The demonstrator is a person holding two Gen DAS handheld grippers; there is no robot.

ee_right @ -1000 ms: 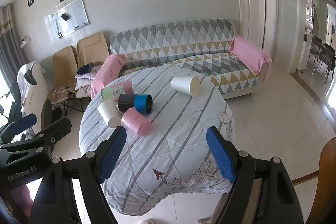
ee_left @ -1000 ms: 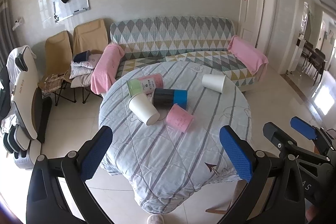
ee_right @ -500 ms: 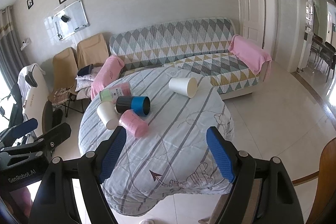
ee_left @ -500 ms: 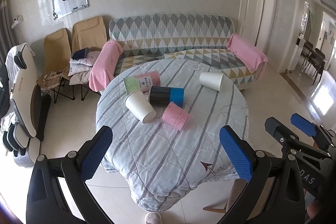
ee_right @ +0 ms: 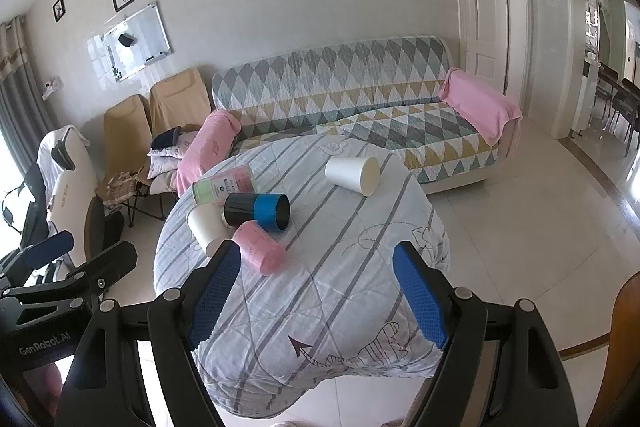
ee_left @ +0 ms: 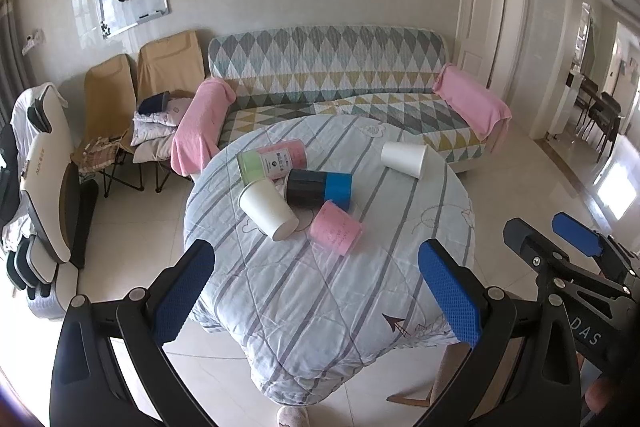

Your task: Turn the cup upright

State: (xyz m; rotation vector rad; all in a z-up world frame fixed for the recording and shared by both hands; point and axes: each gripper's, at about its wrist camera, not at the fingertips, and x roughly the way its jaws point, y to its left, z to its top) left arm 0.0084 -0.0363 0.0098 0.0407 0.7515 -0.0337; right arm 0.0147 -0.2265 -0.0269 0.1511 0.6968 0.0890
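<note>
A living room with a patterned sofa (ee_left: pixel 328 75) against the far wall, a whiteboard (ee_left: pixel 132 1) at ten o'clock and a white door (ee_left: pixel 492 7) at two o'clock.

Left wrist view: a round counter (ee_left: pixel 320 287) under a striped quilt fills the middle. Five cups lie on their sides on it, none upright. Four cluster just above centre: a green and pink cup (ee_left: pixel 272 161) at the back, a black and blue cup (ee_left: pixel 320 187) touching it in front, a white cup (ee_left: pixel 268 209) at its left, and a pink cup (ee_left: pixel 336 231) nearest the camera. A second white cup (ee_left: pixel 404 159) lies apart at one o'clock. No cup shows anything inside it. The left gripper (ee_left: pixel 316 291) hangs over the near edge, its blue pads wide apart and holding nothing. The right gripper (ee_left: pixel 560 243) shows at four o'clock.

Right wrist view: the same counter (ee_right: pixel 352 299), with the cluster at ten o'clock and the lone white cup (ee_right: pixel 352 174) at twelve o'clock, its mouth facing right. The right gripper (ee_right: pixel 316 295) is also spread apart and empty, well short of every cup. The pink cup (ee_right: pixel 258 251) lies just beyond its left pad.

The task looks to be at the approach step, with nothing grasped yet. The next move calls for choosing one cup, reaching in, closing on its wall and turning it mouth up.
</note>
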